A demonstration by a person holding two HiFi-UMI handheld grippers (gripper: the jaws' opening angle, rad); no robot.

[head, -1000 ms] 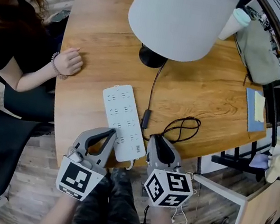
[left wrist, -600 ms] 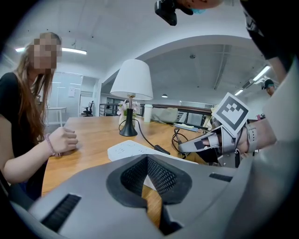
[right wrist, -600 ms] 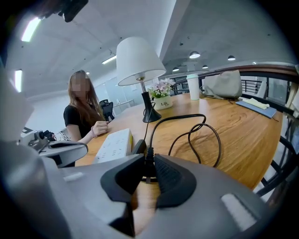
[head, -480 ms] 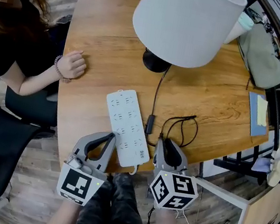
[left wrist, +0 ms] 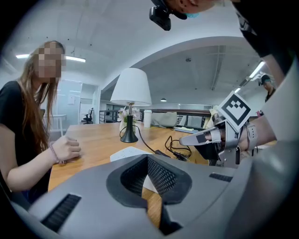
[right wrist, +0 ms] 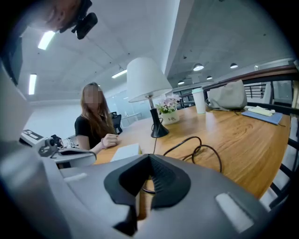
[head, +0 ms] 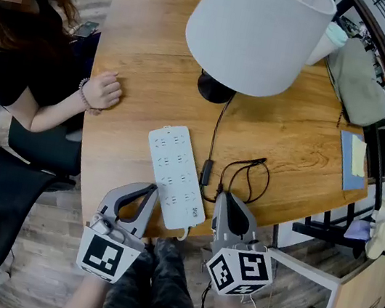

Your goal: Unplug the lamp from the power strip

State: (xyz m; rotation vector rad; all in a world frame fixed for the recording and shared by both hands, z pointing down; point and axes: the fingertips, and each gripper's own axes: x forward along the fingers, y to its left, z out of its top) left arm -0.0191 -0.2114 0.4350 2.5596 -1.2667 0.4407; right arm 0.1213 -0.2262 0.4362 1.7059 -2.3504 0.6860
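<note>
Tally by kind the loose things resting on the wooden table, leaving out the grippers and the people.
Lamp: 1
Power strip: 1
Cup: 1
Flower pot: 1
Notebook: 1
Bag: 1
Total: 6

Pwr strip [head: 176,177] lies on surface [head: 159,48] nr front edge, cord coil [head: 246,177] just right of it. Lamp [head: 257,32] stands behind both. Person's hand [head: 102,91] rests at left edge; notebook [head: 354,159] at right edge, bag [head: 358,72] behind it.
</note>
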